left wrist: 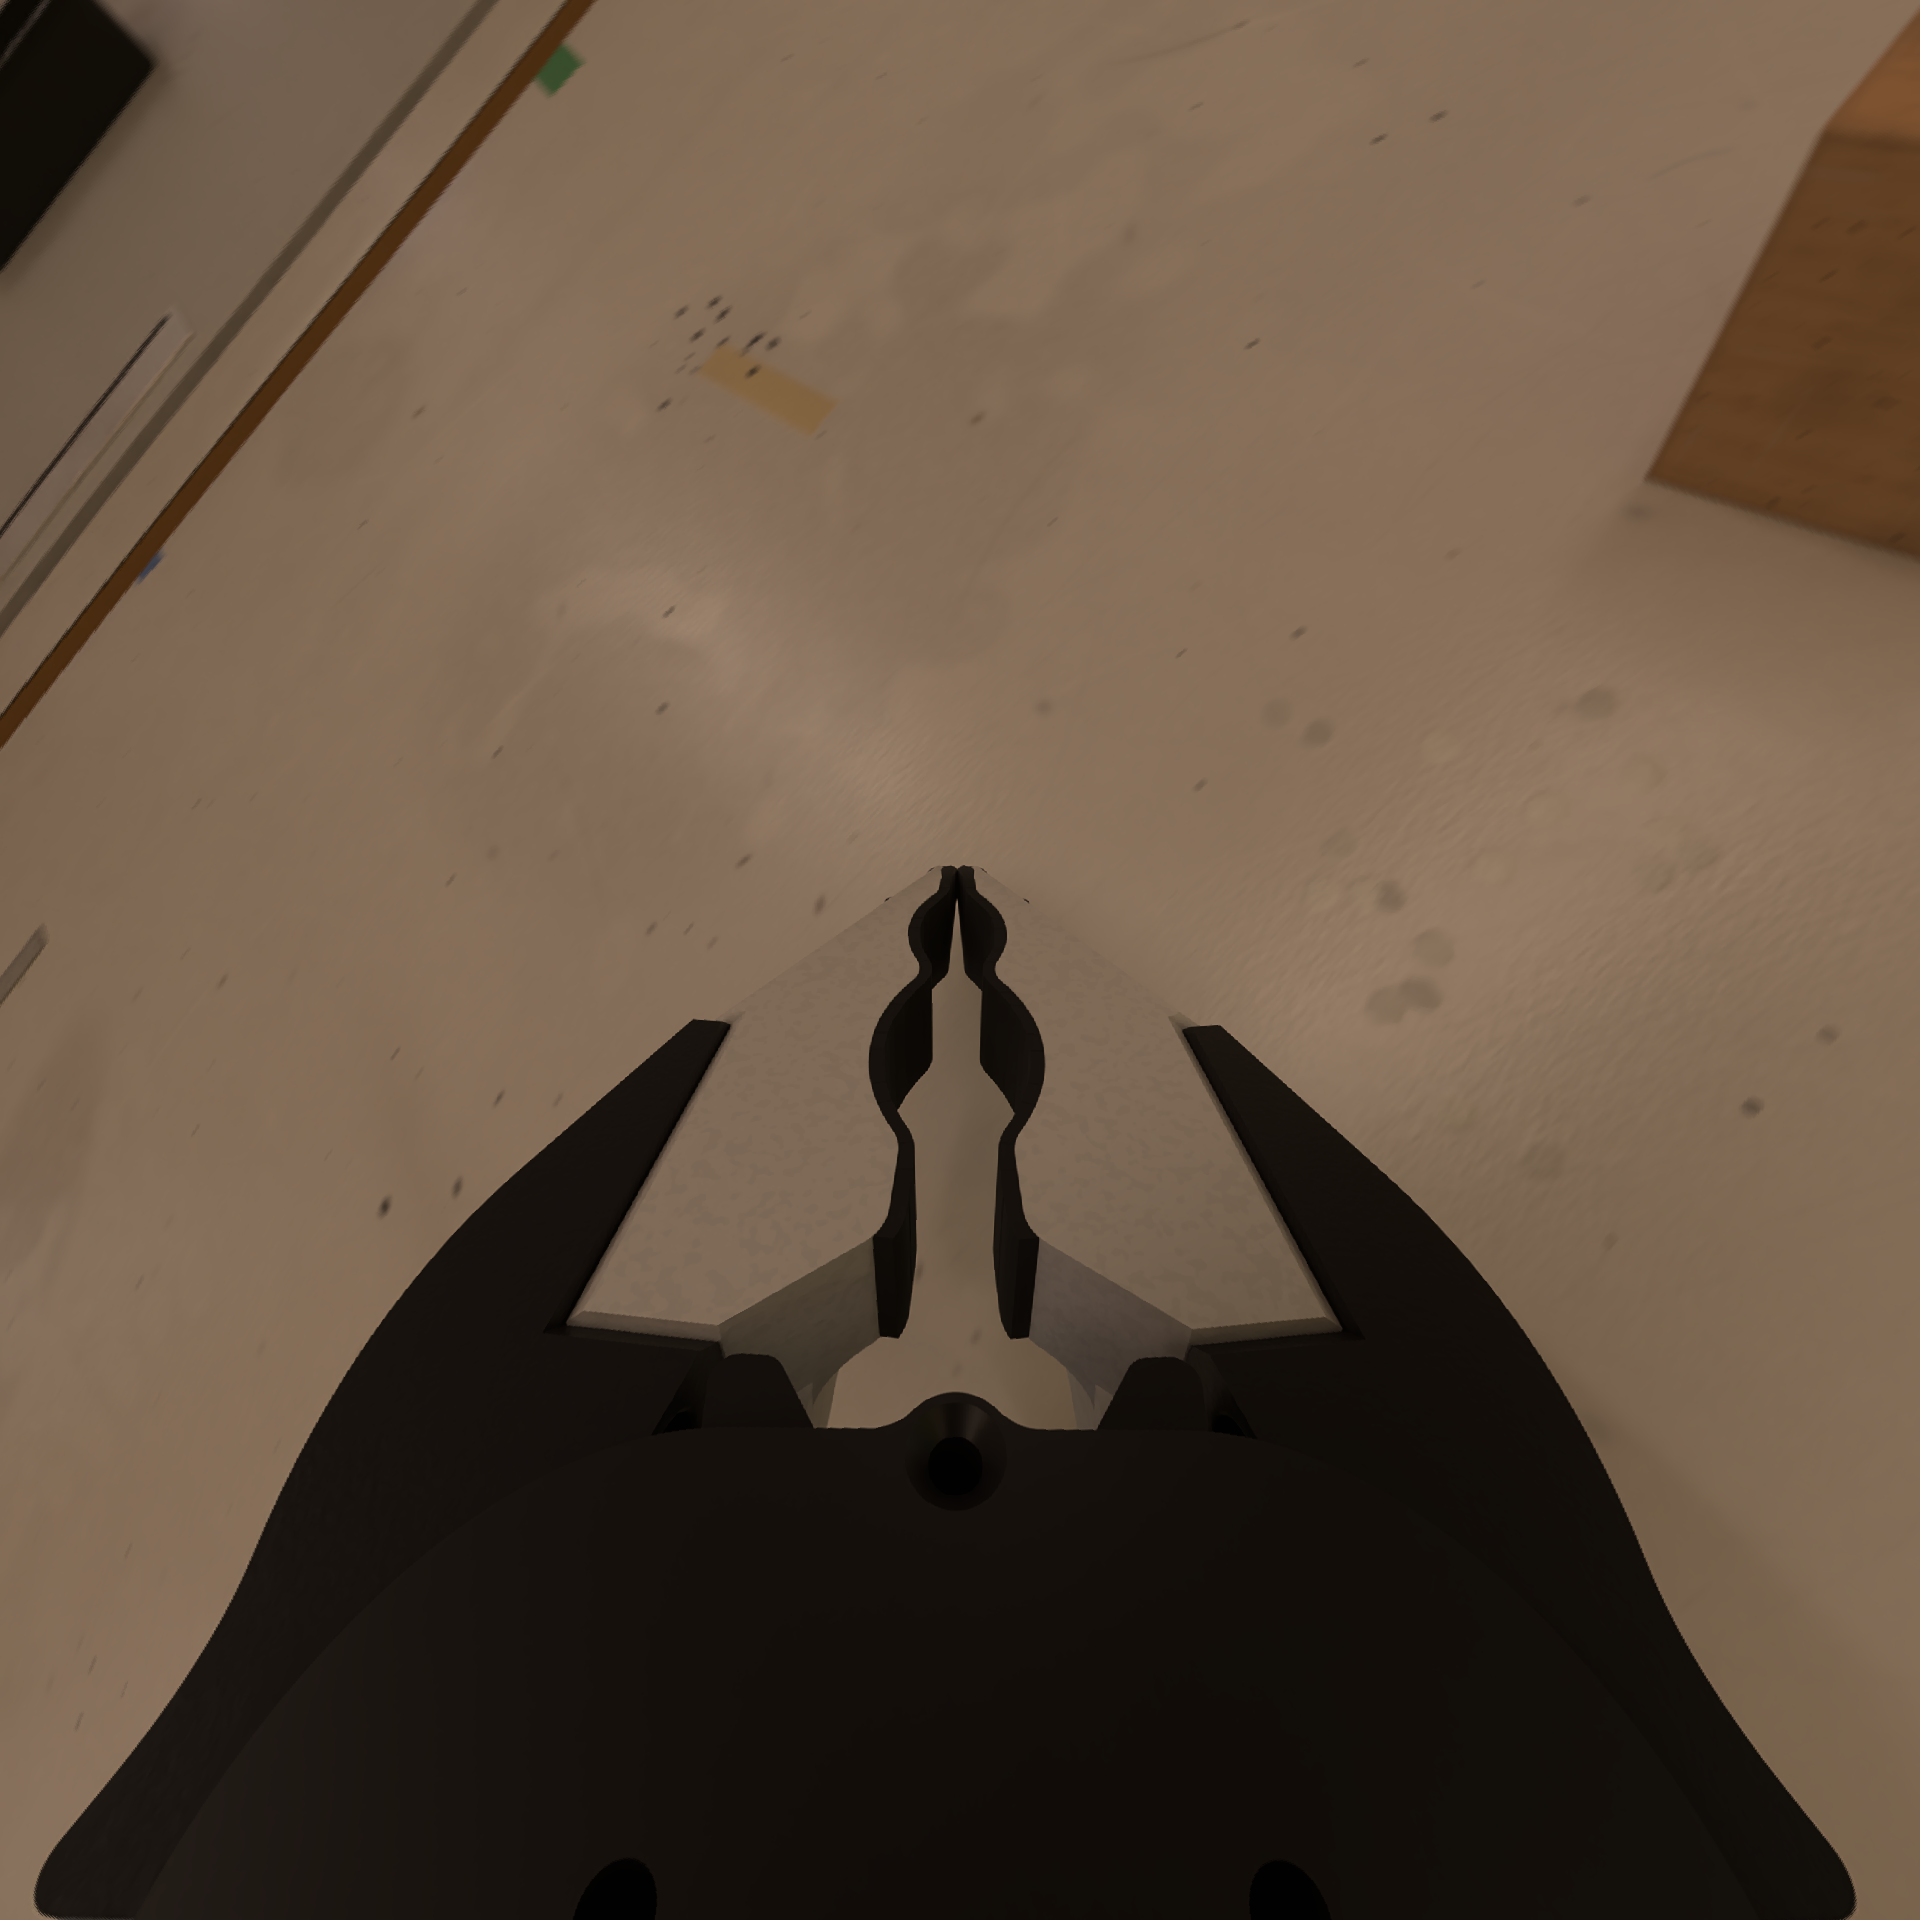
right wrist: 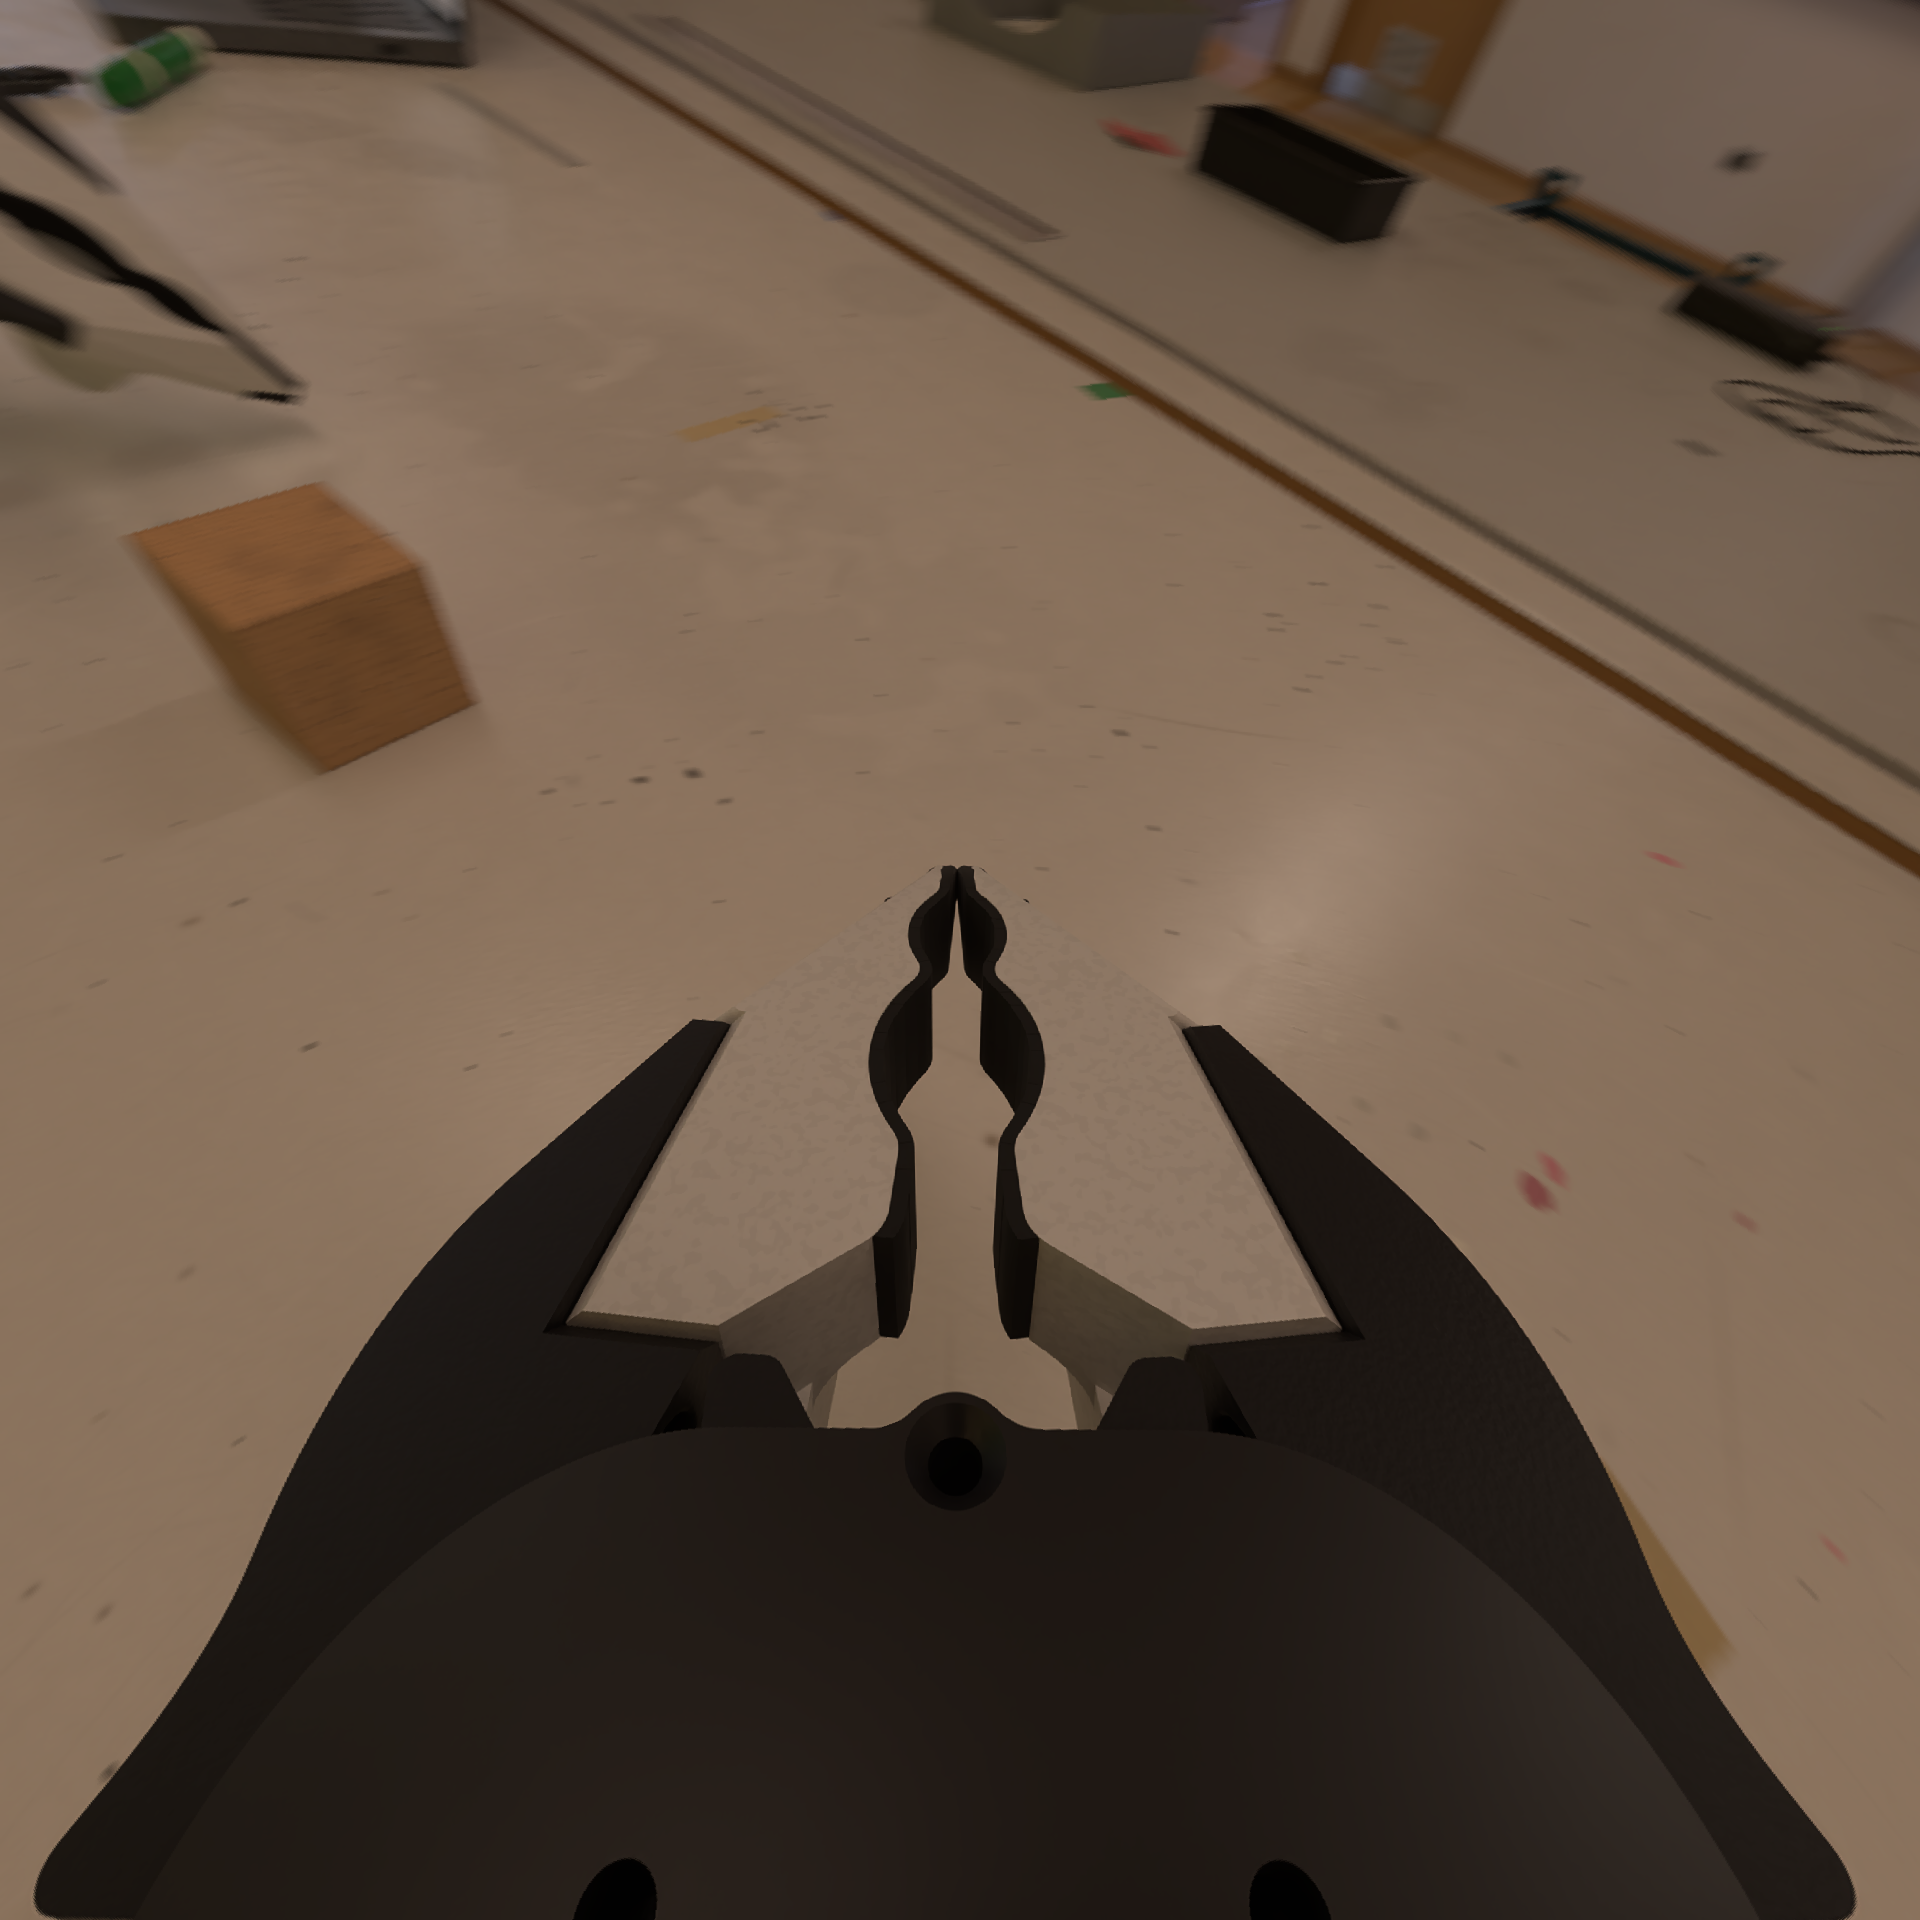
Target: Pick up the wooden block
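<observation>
Wood shows in both views, but very differently: the left wrist view catches only a corner of the wooden block (left wrist: 1808,322) at its upper right edge, while the right wrist view shows the whole block (right wrist: 301,623), a plain cube with fine grain, sitting on the floor (right wrist: 935,623) well to the left of the right gripper (right wrist: 957,871). Above and left of the block in that same view, the left gripper (right wrist: 272,392) hangs near it, not touching, its pale fingers ending in a dark tip. From its own camera, the left gripper (left wrist: 957,871) has its wavy black pads pressed tip to tip, pinched together on nothing. The right gripper is pinched together the same way, also with nothing between its tips. Both carry speckled grey-white fingers in matte black housings. The floor is a smooth beige, mottled with dark specks. Only the right view reaches farther: a green roll (right wrist: 151,68) at top left and a black bin (right wrist: 1299,182) toward the right.
</observation>
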